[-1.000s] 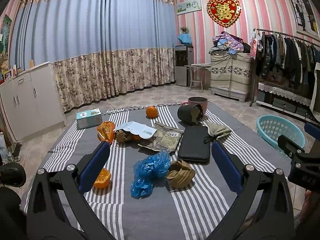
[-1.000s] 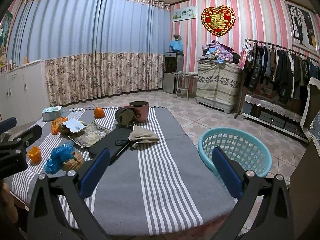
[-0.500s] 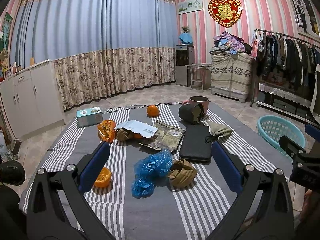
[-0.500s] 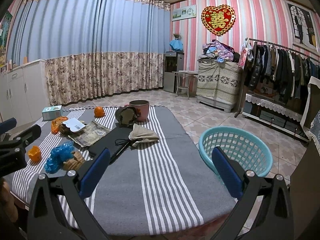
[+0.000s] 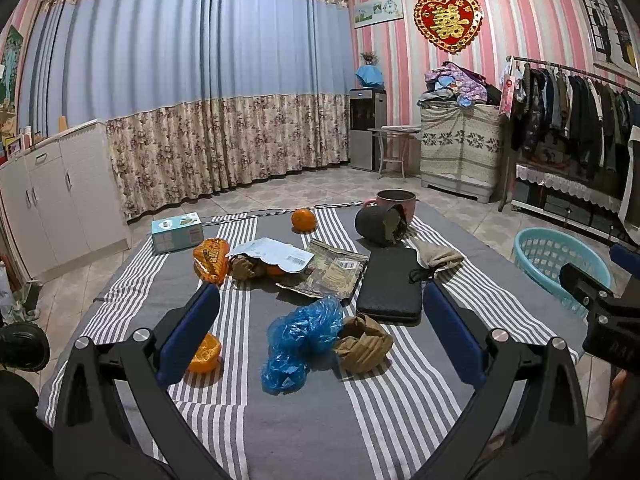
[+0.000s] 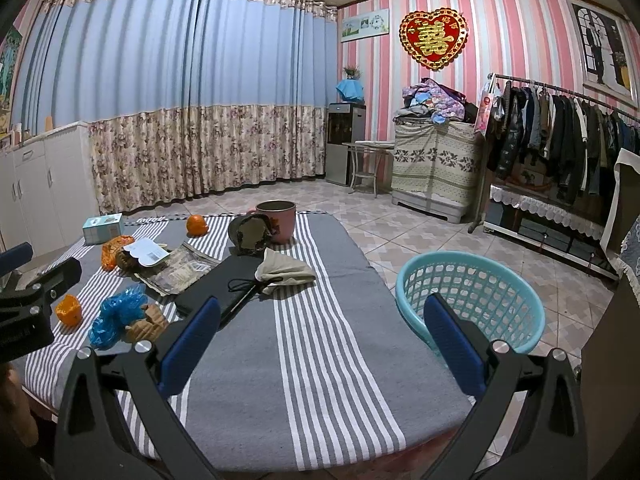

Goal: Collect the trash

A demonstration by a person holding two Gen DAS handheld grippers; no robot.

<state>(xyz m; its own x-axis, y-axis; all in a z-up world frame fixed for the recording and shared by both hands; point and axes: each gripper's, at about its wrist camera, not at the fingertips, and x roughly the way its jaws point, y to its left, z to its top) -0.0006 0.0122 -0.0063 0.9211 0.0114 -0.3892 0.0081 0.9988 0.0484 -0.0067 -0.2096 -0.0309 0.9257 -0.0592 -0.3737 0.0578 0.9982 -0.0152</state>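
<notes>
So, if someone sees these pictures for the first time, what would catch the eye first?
Probably the litter on the striped cloth: a crumpled blue plastic bag beside a brown paper wad near the middle, with an orange peel to their left. Next, the red heart decoration on the pink striped wall. Also the turquoise basket on the floor beside the table, to the right, appearing empty.
</notes>
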